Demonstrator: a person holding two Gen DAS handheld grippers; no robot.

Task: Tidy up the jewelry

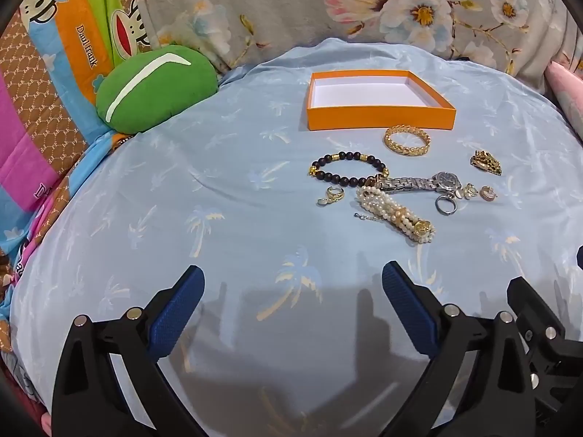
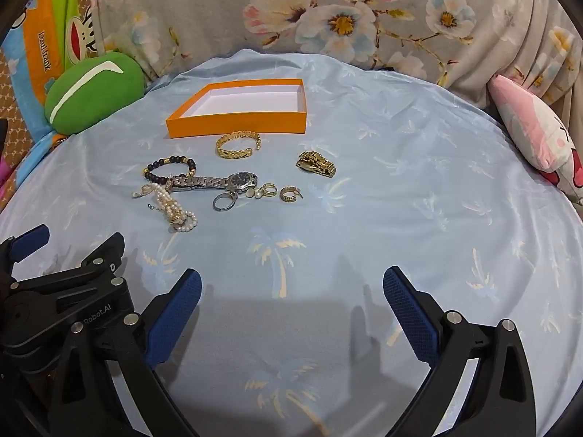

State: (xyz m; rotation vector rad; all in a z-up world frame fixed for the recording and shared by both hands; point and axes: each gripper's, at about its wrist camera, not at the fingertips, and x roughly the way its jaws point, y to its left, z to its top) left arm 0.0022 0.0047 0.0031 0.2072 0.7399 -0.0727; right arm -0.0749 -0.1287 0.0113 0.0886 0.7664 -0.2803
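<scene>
An empty orange box [image 1: 379, 116] [image 2: 237, 122] with a white inside sits on the light blue sheet. In front of it lie a gold bangle [image 1: 407, 140] [image 2: 238, 144], a dark bead bracelet [image 1: 346, 169] [image 2: 169, 168], a silver watch [image 1: 422, 183] [image 2: 215, 181], a pearl bracelet [image 1: 397, 218] [image 2: 173, 207], a gold band [image 1: 486, 162] [image 2: 316, 164], a key ring [image 1: 445, 204] [image 2: 223, 202] and small gold earrings [image 1: 332, 195] [image 2: 289, 193]. My left gripper [image 1: 291, 291] and right gripper [image 2: 291, 291] are both open and empty, well short of the jewelry.
A green cushion [image 1: 153, 89] [image 2: 93, 94] lies at the back left. A pink-and-white pillow [image 2: 535, 134] lies at the right. A floral blanket [image 1: 364, 11] runs along the back. The left gripper's body [image 2: 54, 291] shows at the right wrist view's lower left.
</scene>
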